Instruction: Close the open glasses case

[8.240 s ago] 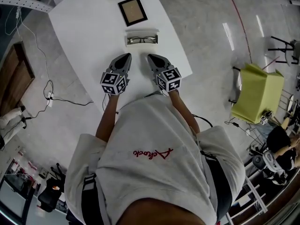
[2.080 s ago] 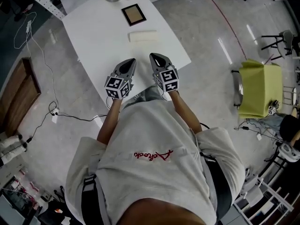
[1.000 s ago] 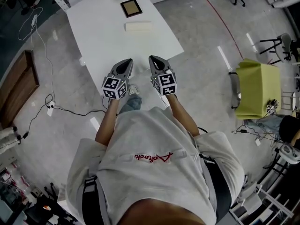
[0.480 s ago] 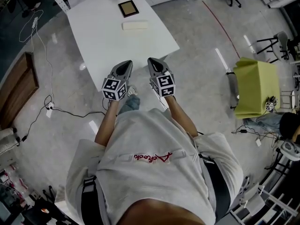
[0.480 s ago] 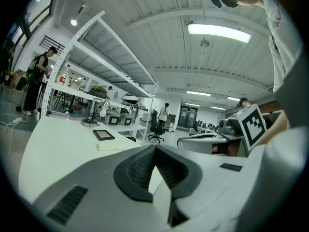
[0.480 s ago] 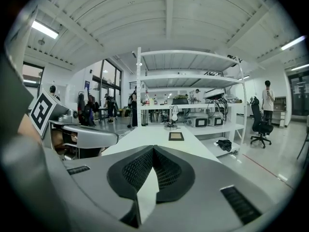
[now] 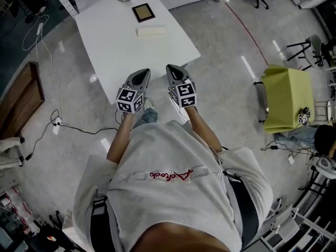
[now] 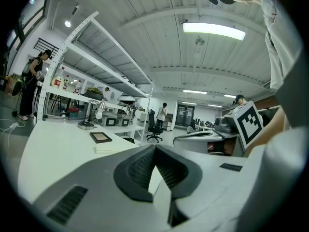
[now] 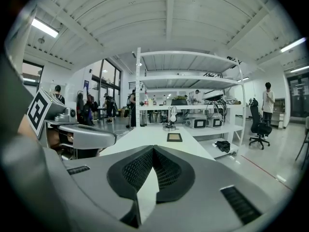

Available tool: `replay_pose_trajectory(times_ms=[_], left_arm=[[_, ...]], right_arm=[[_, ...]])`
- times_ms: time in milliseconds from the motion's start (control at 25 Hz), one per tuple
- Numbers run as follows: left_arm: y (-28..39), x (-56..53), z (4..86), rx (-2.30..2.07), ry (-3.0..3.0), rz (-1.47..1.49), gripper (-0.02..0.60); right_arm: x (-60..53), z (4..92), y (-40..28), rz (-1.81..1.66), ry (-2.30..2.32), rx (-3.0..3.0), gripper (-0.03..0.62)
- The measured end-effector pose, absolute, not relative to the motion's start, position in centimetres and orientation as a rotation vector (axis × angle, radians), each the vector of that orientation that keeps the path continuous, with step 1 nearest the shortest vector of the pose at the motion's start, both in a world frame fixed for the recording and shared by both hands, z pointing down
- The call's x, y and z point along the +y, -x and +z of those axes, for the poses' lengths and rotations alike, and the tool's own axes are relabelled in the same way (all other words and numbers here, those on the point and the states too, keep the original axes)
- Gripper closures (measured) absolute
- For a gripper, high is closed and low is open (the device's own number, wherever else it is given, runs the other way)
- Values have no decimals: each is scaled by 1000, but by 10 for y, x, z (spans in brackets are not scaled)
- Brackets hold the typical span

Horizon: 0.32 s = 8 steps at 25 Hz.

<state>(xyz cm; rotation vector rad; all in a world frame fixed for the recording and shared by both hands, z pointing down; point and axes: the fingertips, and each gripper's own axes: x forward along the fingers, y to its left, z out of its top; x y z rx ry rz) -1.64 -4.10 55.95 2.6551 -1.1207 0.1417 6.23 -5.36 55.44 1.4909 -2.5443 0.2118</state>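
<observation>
glasses case (image 7: 151,31) closed on white table (image 7: 121,51)

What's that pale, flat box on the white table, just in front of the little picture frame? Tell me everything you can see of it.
The glasses case is a long, slim, cream-coloured box with squared corners. What it is made of cannot be told. Its lid is down, so nothing inside shows. It lies flat on the white table, long side across, with a small gap between it and the dark picture frame beyond it. Only the table touches it. The left gripper and right gripper are well short of it.
</observation>
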Motion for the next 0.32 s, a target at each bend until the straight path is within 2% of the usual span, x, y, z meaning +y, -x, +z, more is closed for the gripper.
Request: replay_pose_trajectory(times_ms=[320], left_arm=[[14,-38,564,-1115,-2662,166,557]], right_arm=[[-49,559,-62,223,-1487,-2542,580]])
